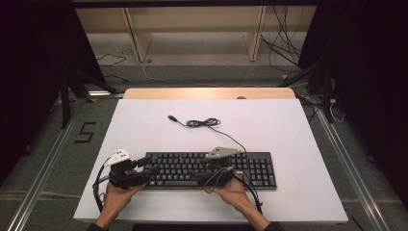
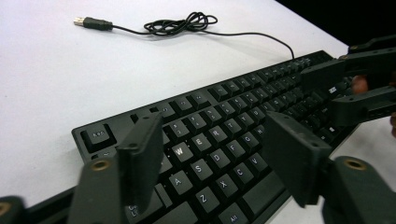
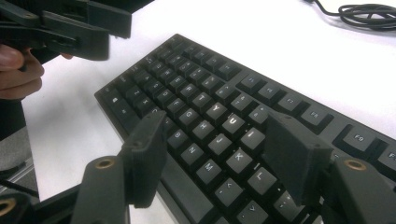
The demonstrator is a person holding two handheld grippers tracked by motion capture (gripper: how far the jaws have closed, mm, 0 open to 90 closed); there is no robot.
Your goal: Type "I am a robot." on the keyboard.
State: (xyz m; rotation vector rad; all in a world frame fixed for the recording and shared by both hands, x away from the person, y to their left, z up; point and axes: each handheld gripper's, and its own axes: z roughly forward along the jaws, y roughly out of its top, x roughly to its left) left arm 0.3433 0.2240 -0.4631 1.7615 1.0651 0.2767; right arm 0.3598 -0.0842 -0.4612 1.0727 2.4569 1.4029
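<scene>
On the counter [image 1: 288, 139], white-topped, with a bare wooden strip along its far edge:

Item 1. Keyboard [image 1: 240, 168], black, full-size, lying flat and parallel to the near edge, somewhat left of centre and close to the person. Key legends read clearly in both gripper views; W, E, A, Z at the left tongs, Y, U, K, L at the right tongs.

Item 2. Left tongs [image 1: 149, 169], held in the left hand [image 1: 115, 195], at the keyboard's left end. Jaws stand wide apart over the letter keys near that end, nothing between them. Whether a jaw tip rests on a key cannot be told.

Item 3. Right tongs [image 1: 198, 172], held in the right hand [image 1: 233, 190], over the middle of the keyboard, pointing left. Jaws likewise wide, gripping nothing, poised above the middle letter rows.

Item 4. Cable [image 1: 226, 136], thin, black, running from the keyboard's far edge toward the middle of the counter, with a loose tangled coil partway along.

Item 5. USB plug [image 1: 171, 117], at the cable's free end, lying on the counter beyond the coil, connected to nothing.

Status, as judged: work appears to be at an early stage. Both tongs are positioned at the keyboard but neither grips it; the keyboard sits squarely and seems unmoved. Pressing keys, or grasping and shifting the keyboard, looks yet to be done; the cable lies untouched.
</scene>
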